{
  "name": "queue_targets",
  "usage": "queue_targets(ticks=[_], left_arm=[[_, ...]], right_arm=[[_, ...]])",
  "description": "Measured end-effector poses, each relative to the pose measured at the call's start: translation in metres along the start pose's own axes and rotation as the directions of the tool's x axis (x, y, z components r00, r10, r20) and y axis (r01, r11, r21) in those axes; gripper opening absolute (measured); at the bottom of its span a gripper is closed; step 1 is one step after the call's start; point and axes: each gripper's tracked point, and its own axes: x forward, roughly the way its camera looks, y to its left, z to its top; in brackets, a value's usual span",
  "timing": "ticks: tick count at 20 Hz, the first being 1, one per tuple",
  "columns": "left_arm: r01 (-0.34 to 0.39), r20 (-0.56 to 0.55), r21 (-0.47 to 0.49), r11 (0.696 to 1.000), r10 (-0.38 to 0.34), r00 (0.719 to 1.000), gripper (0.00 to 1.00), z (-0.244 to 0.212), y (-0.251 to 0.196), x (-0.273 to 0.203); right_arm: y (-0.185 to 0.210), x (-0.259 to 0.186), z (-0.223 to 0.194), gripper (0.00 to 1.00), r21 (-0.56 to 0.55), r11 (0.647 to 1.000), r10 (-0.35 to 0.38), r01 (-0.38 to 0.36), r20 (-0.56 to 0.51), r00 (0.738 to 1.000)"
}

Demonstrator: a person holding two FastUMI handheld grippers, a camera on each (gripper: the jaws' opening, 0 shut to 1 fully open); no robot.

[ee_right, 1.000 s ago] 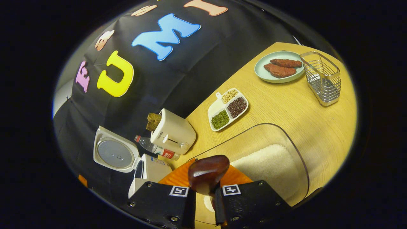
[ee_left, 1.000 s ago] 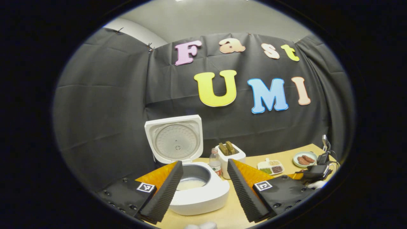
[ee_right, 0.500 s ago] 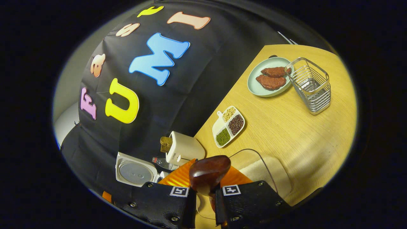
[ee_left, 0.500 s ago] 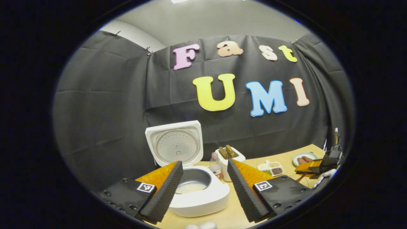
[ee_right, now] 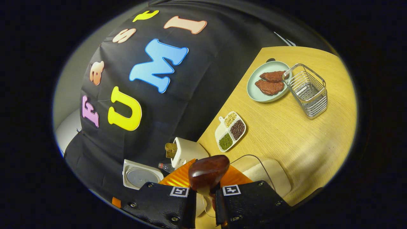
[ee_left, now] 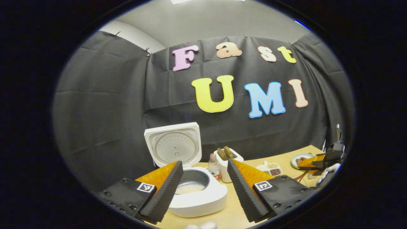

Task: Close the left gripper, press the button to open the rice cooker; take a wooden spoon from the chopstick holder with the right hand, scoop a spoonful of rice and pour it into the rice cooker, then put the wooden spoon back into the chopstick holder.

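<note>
The white rice cooker [ee_left: 198, 198] stands with its lid [ee_left: 173, 146] raised, and pale rice lies in its pot. My left gripper [ee_left: 205, 187] hovers in front of it, open, nothing between its fingers. In the right gripper view my right gripper [ee_right: 206, 183] is shut on the dark wooden spoon [ee_right: 208, 173], whose bowl sticks up between the fingers. It hangs high over the clear rice container [ee_right: 270, 173]. The wire chopstick holder [ee_right: 306, 90] stands far off at the table's upper right. That gripper [ee_left: 324, 159] also appears at the right edge of the left gripper view.
A plate of meat [ee_right: 265, 82] sits beside the holder. A divided dish of beans [ee_right: 231, 131], a white toaster [ee_right: 186, 152] with bread and a small bottle [ee_right: 165, 166] line the table's back edge near the open cooker lid [ee_right: 141, 176]. Bare wood lies between container and holder.
My right gripper has lifted up and away from the rice container with the spoon still in it. The left gripper drew back slightly and stays open.
</note>
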Motion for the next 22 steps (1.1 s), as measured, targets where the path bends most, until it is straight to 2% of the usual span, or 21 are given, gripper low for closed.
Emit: queue_targets(ticks=[5,7,10,18,22], left_arm=[[-0.015,0.003,0.001,1.0,0.015,1.0,0.96,-0.004,0.013,-0.008],[-0.011,0.002,-0.017,1.0,0.011,1.0,0.95,-0.005,0.015,-0.013],[-0.02,0.013,-0.028,0.999,0.021,1.0,0.99,-0.005,0.025,-0.022],[-0.071,-0.001,-0.075,0.995,0.072,0.997,0.97,-0.021,0.062,-0.036],[-0.103,-0.021,-0.061,0.993,0.102,0.995,0.99,-0.033,0.079,-0.039]], right_arm=[[0.048,-0.007,0.014,0.24,0.016,0.999,0.044,-0.044,0.017,0.999],[0.071,-0.002,0.009,0.24,0.005,0.999,0.052,-0.052,0.011,0.999],[0.115,0.009,-0.009,0.24,-0.032,0.996,0.088,-0.089,-0.015,0.996],[0.231,0.062,-0.113,0.24,-0.041,0.983,0.173,-0.181,-0.16,0.972],[0.264,0.097,-0.175,0.24,-0.025,0.979,0.189,-0.201,-0.236,0.953]])
